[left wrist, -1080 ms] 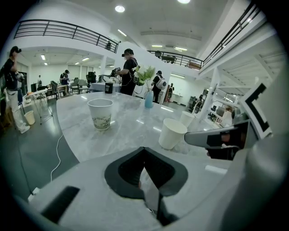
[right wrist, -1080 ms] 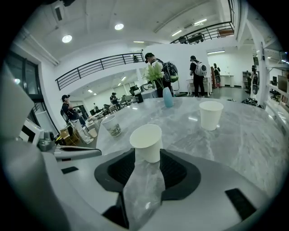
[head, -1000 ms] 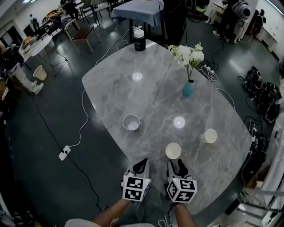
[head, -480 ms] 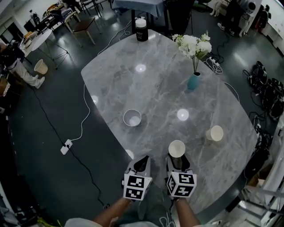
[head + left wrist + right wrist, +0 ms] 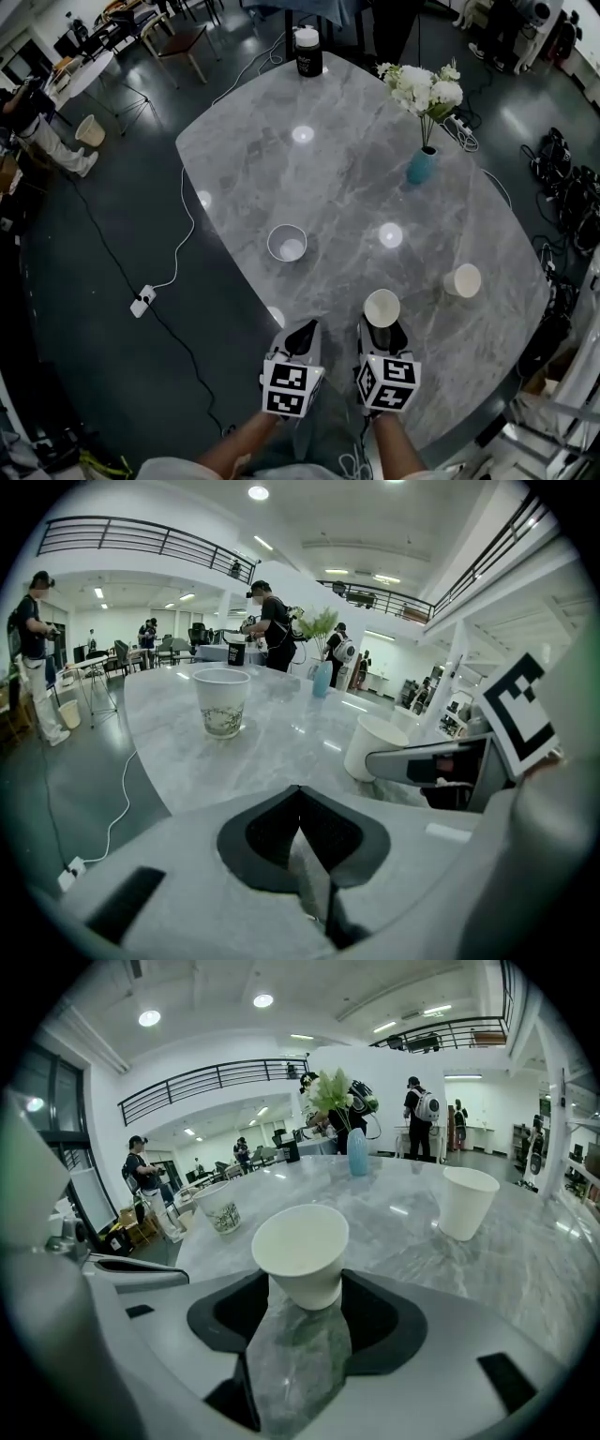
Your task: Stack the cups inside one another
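R gripper (image 5: 302,1288): jaws wide, near white cup (image 5: 300,1246) upright w/ its base right between them at frame centre. The pads sit just beside its walls; I don't read a firm clamp yet, so I call it unclosed. In head view that cup (image 5: 382,307) sits lower centre-right, directly ahead of R gripper (image 5: 382,334).

L gripper (image 5: 300,803): jaws pressed together, nothing held, lower centre in head view (image 5: 302,334).

Other cups: far white cup (image 5: 463,280) to the right and slightly up from the near one, well apart; in the R gripper view it's at mid-right (image 5: 467,1202). Patterned cup (image 5: 287,243) is up-left and nearer L gripper, mid-left in that gripper's view (image 5: 222,702). All three stand upright on the marble table (image 5: 337,187).

My read: close R on the near cup, then carry it right to the far white cup, as R is the nearer tool.
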`<act>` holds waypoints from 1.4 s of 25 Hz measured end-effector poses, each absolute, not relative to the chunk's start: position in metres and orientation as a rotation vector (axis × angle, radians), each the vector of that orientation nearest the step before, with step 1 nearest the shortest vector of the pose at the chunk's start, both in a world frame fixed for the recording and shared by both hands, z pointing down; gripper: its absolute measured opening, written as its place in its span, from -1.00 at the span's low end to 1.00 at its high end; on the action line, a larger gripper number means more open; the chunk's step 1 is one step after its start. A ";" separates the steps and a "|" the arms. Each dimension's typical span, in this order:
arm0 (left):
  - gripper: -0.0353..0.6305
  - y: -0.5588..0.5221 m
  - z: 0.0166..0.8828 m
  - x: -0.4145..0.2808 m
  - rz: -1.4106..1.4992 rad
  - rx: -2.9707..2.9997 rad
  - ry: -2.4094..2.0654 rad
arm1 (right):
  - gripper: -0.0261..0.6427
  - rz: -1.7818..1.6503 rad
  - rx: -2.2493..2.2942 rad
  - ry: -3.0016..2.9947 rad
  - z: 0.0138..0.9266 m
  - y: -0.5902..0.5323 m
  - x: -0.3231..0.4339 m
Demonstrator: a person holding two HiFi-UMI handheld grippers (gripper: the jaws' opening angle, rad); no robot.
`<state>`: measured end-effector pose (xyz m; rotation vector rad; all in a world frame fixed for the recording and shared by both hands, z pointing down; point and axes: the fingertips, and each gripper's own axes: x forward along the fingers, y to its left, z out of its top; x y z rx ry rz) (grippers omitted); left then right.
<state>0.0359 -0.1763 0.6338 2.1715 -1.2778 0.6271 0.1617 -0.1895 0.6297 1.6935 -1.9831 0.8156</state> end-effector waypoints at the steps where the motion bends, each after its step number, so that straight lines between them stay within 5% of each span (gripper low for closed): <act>1: -0.91 -0.178 0.633 0.036 0.616 2.169 -1.284 | -0.28 0.815 1.694 -1.982 0.630 -0.190 0.162; 35: -0.91 -0.212 0.564 -0.056 0.441 2.119 -1.508 | -0.28 0.643 1.589 -2.162 0.536 -0.231 0.070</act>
